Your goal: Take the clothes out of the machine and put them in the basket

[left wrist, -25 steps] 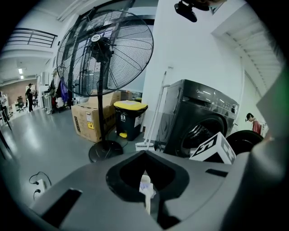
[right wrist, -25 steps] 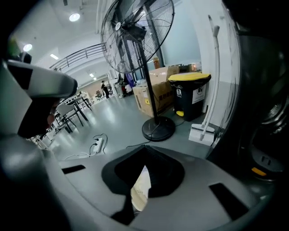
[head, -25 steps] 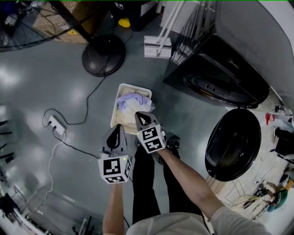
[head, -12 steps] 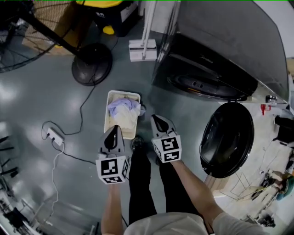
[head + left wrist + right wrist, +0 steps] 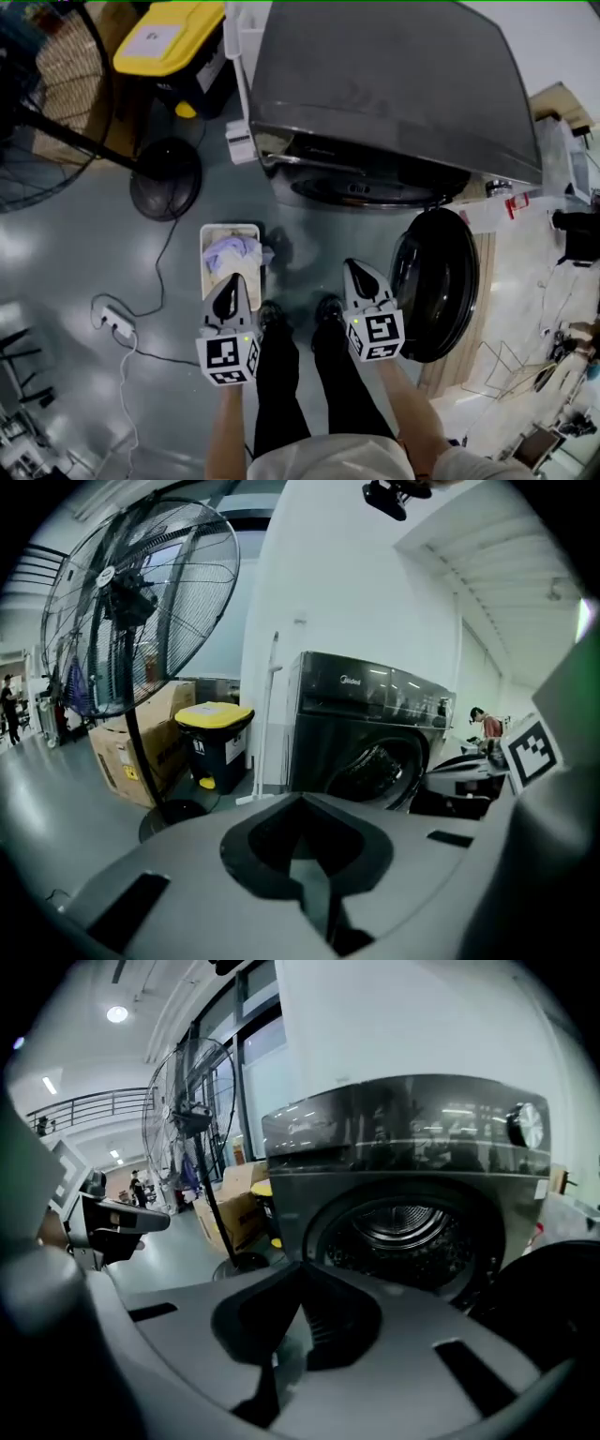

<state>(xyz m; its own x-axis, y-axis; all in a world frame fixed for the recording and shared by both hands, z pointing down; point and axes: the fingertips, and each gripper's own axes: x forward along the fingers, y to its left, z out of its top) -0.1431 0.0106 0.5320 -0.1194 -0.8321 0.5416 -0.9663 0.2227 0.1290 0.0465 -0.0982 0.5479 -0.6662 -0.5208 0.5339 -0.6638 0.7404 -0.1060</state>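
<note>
**Q:** Head view, where's the laundry?
**A:** The clothes (image 5: 232,253) sit in the basket (image 5: 208,246) on the floor, just beyond the left gripper (image 5: 233,279). The right gripper (image 5: 355,266) is near the washer's (image 5: 375,103) open door (image 5: 441,281).
**Q:** Left gripper view?
**A:** Jaws pinched together, nothing in them, washer far right.
**Q:** Right gripper view?
**A:** Same, closed and empty. The drum (image 5: 412,1227) is straight ahead.

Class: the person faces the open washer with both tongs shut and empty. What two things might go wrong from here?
1. The open door hangs close beside the right tongs; a reach toward the drum might knock it.
2. The basket and floor cable lie near the feet; stepping could trip.
</note>
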